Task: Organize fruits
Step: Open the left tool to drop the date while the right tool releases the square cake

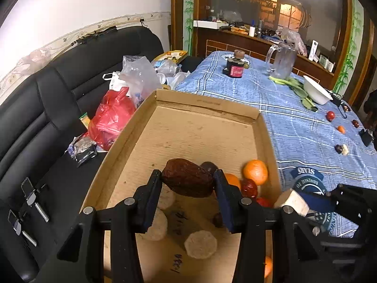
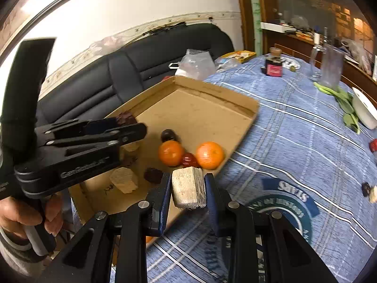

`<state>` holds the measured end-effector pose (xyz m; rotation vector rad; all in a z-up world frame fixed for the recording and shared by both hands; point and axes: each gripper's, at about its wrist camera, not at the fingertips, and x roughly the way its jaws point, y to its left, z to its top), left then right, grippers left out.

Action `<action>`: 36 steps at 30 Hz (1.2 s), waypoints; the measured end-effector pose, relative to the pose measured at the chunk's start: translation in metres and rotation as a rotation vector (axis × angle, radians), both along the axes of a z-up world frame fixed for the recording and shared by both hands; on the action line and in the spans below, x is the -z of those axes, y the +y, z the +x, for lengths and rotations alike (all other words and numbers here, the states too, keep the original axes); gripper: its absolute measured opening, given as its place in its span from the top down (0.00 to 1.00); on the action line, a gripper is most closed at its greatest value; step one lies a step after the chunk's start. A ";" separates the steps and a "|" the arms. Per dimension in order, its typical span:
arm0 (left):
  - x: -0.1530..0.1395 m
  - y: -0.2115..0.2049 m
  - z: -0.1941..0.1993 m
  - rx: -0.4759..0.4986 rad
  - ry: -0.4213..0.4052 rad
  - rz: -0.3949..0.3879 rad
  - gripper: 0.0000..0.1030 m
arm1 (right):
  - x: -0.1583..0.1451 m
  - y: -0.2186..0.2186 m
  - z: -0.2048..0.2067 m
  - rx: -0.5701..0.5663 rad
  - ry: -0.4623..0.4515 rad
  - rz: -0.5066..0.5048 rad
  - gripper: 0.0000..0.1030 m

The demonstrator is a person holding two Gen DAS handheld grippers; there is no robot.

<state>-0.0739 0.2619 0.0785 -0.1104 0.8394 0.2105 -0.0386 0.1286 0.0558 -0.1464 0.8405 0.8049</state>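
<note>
A shallow cardboard tray [image 1: 202, 103] [image 2: 212, 89] lies on the blue checked tablecloth. My left gripper [image 1: 188, 181] is shut on a dark brown wrinkled fruit [image 1: 187, 180] and holds it above the tray. It also shows in the right wrist view [image 2: 126, 127], with the brown fruit [image 2: 126, 118] at its tips. My right gripper [image 2: 187, 186] is shut on a pale beige chunk [image 2: 188, 186] at the tray's near right edge; the chunk shows in the left wrist view [image 1: 292, 201]. In the tray lie oranges [image 2: 209, 154] [image 1: 255, 172], a red fruit [image 2: 188, 160], dark fruits and pale pieces [image 1: 200, 244].
More small fruits [image 1: 330, 115] lie loose on the cloth at the right. A white bowl [image 1: 317, 92], green leaves, a glass jug [image 1: 281, 62] and a dark jar [image 1: 235, 67] stand farther back. A black sofa with plastic bags [image 1: 110, 118] is left of the tray.
</note>
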 end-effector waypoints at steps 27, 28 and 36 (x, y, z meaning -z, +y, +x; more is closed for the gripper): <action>0.008 0.000 0.003 -0.060 0.016 0.039 0.28 | 0.017 0.018 -0.013 -0.100 0.046 0.034 0.56; 0.006 -0.002 0.003 -0.058 0.011 0.044 0.28 | 0.016 0.016 -0.014 -0.100 0.042 0.034 0.56; -0.007 -0.026 0.001 -0.044 -0.043 0.062 0.21 | 0.002 -0.024 -0.012 -0.009 0.020 0.056 0.52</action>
